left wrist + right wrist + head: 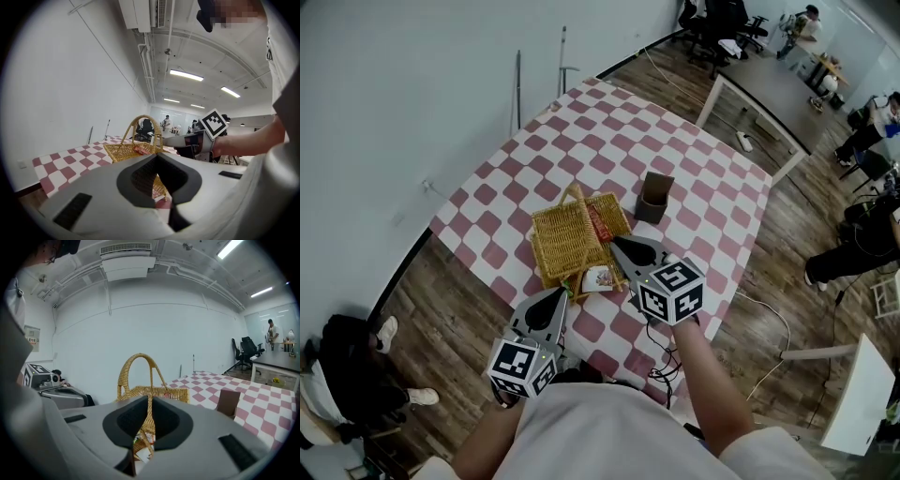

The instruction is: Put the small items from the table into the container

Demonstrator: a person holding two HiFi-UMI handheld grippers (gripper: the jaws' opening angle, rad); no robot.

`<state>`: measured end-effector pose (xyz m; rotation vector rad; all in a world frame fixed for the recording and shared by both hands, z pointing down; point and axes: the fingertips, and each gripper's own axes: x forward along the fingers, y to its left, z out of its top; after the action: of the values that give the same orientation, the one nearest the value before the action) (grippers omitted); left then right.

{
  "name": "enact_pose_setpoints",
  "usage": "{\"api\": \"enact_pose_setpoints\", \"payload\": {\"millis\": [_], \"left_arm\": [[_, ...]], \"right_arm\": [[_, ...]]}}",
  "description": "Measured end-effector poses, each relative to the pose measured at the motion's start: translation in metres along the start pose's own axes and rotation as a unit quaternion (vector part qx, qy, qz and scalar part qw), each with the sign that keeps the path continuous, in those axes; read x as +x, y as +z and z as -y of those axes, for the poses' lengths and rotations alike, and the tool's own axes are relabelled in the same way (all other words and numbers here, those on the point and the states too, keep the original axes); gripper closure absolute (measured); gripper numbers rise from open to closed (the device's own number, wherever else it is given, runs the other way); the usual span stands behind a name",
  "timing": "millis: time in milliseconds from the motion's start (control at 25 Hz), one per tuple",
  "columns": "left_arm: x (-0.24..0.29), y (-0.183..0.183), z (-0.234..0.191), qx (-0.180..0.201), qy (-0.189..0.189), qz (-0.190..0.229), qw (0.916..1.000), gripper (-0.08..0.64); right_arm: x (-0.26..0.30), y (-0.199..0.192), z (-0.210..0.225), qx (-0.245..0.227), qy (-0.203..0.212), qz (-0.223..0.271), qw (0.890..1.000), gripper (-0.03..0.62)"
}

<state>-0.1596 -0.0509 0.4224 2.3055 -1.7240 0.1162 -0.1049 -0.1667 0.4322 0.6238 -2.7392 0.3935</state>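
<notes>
Both grippers, left (560,293) and right (615,242), are hovering at the basket (558,239).
The basket is lying crosswise on the table (694,178); both grippers' jaws are sitting together, empty; the packet's (598,277) print is showing too small to read.

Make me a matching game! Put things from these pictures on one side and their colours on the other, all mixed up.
Things:
1. basket
2. cup
3. tablecloth
4. cube

Colours:
A. plain brown
B. black and white squares
C. straw yellow
D. red and white checks

Pairs: 1-C, 2-A, 3-D, 4-B
</notes>
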Motion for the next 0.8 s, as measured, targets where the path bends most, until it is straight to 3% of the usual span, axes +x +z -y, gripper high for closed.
{"api": "enact_pose_setpoints", "payload": {"millis": [800], "left_arm": [[0.011,0.012,0.021,0.007,-0.037,0.009,0.9993,0.572]], "right_arm": [[-0.064,-0.006,-0.023,0.014,-0.009,0.033,0.999,0.598]]}}
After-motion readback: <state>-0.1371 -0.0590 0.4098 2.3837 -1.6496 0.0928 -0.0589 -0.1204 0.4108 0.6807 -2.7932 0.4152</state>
